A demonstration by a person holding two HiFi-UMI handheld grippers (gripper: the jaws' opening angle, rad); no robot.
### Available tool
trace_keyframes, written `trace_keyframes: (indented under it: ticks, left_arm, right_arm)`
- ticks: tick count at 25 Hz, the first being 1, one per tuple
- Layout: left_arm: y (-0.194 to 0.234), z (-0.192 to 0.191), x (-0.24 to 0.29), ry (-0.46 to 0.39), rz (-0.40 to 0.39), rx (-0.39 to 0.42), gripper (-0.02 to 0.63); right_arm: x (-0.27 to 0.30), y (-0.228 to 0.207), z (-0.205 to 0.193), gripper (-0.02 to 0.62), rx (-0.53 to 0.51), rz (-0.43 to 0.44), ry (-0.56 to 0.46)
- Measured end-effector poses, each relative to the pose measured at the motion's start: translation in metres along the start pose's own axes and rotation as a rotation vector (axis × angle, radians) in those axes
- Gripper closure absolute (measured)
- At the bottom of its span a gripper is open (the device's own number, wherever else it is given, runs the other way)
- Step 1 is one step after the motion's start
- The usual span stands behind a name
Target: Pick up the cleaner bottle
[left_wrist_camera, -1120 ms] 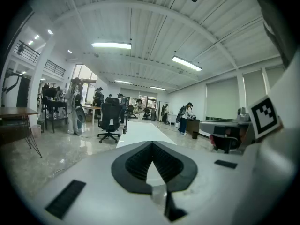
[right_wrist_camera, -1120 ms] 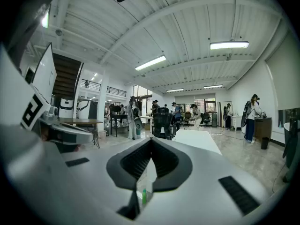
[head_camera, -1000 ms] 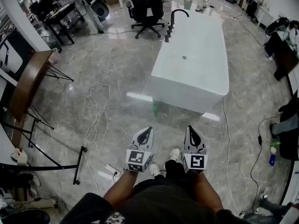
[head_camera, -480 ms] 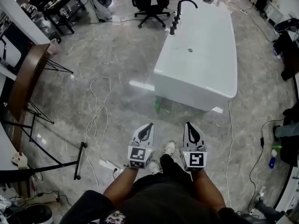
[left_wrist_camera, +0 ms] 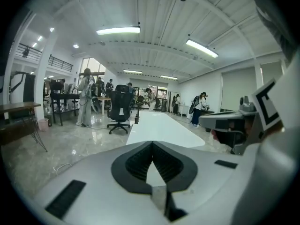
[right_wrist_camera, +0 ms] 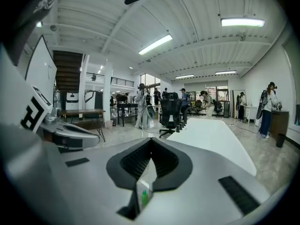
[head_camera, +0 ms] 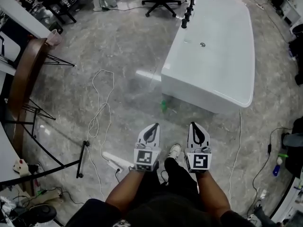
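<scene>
A small green bottle (head_camera: 164, 106) stands on the grey floor at the near corner of a white bathtub (head_camera: 213, 60). It also shows, small, through the gap under the right jaws (right_wrist_camera: 144, 197). My left gripper (head_camera: 152, 126) and right gripper (head_camera: 194, 125) are held side by side in front of the person's body, both pointing toward the tub. They are well short of the bottle. The left jaws (left_wrist_camera: 152, 143) are shut with nothing in them. The right jaws (right_wrist_camera: 151, 140) meet at the tip in the same way and hold nothing.
A black tap (head_camera: 193, 1) stands at the tub's far end. White cables (head_camera: 101, 109) and a power strip (head_camera: 116, 161) lie on the floor at left. A wooden table (head_camera: 21, 82) is further left. A blue bottle (head_camera: 276, 167) stands at the right edge.
The person has walked forward with both grippers held together, slightly lower. The tub and the green bottle have come closer and shifted right in the head view.
</scene>
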State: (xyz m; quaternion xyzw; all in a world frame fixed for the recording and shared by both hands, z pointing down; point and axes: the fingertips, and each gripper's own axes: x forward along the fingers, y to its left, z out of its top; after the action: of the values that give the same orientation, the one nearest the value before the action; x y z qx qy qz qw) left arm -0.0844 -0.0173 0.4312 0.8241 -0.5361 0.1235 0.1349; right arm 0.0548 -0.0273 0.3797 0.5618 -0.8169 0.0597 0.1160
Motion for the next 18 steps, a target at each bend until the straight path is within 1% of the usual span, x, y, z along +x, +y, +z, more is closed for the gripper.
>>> trace_keyframes:
  ticks: [2, 4, 6, 8, 10, 13, 16, 18]
  left_arm:
    - [0.017, -0.006, 0.021, -0.012, 0.001, -0.019, 0.600]
    - [0.035, -0.019, 0.038, -0.016, 0.003, -0.020, 0.600]
    - [0.053, -0.037, 0.055, -0.009, 0.003, -0.008, 0.600]
    - [0.069, -0.055, 0.076, 0.001, 0.002, 0.022, 0.600]
    - [0.078, -0.077, 0.098, 0.011, -0.006, 0.035, 0.600]
    - [0.084, -0.126, 0.134, 0.033, -0.006, 0.018, 0.600]
    - [0.092, -0.180, 0.172, 0.037, -0.001, -0.033, 0.600]
    - [0.101, -0.220, 0.194, 0.039, 0.012, -0.027, 0.600]
  right_arm:
    - [0.024, -0.001, -0.012, 0.578, 0.011, -0.012, 0.016]
    - [0.041, -0.004, -0.024, 0.578, 0.018, -0.059, 0.043]
    - [0.060, -0.002, -0.040, 0.578, 0.026, -0.084, 0.037]
    - [0.081, 0.000, -0.064, 0.578, 0.032, -0.084, 0.021]
    - [0.100, -0.002, -0.090, 0.578, 0.034, -0.099, 0.017]
    - [0.126, -0.012, -0.144, 0.578, 0.030, -0.123, 0.025]
    - [0.153, -0.025, -0.205, 0.578, 0.033, -0.137, 0.021]
    - [0.168, -0.032, -0.246, 0.578, 0.040, -0.147, 0.016]
